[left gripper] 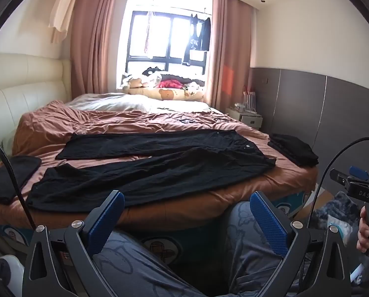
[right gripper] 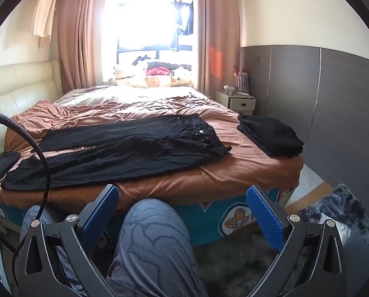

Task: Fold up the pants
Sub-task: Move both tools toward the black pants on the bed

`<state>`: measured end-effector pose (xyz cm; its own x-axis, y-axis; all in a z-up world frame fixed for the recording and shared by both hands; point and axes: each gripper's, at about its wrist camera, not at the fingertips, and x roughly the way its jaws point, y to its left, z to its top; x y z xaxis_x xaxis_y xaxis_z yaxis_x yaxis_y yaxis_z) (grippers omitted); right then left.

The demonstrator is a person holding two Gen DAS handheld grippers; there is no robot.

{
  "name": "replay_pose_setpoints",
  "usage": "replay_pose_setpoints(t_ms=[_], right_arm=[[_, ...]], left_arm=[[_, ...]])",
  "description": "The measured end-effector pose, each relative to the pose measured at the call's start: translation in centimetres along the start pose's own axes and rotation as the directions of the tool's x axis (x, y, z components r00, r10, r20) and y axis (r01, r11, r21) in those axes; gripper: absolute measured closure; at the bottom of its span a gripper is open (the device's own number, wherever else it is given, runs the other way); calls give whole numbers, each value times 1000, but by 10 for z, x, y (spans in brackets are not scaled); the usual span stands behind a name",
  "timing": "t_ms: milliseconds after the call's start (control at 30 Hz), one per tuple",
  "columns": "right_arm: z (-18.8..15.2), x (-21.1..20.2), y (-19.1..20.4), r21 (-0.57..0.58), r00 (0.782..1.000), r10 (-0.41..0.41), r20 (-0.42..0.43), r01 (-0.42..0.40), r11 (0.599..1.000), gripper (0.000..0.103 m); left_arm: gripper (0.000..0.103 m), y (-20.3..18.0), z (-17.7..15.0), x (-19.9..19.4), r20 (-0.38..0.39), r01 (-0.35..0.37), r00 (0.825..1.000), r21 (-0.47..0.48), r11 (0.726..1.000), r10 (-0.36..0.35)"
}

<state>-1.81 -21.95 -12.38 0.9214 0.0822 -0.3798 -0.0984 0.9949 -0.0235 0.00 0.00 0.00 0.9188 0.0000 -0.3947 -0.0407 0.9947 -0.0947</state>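
Pants (left gripper: pixel 159 163) lie flat on the bed (left gripper: pixel 234 185), ahead of and above both claws, not yet touched. Their long axis runs crosswise to the claws' line of sight, waistband to the right, leg hems to the left. The left claw (left gripper: pixel 187 220) and the right claw (right gripper: pixel 184 215) both gape wide and empty; the right one looks nearer the waistband.

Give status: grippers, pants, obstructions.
Left gripper and right gripper open, empty, short of the bed. Pants spread flat, unfolded. Nothing on them.
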Motion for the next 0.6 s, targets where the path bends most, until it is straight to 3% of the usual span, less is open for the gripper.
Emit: replay_pose_setpoints(t_ms=[600], right_arm=[[-2, 1, 0, 1, 1000, -1, 0, 1, 1000, 0]], left_arm=[[1, -2, 1, 0, -2, 1, 1000, 1, 1000, -1]])
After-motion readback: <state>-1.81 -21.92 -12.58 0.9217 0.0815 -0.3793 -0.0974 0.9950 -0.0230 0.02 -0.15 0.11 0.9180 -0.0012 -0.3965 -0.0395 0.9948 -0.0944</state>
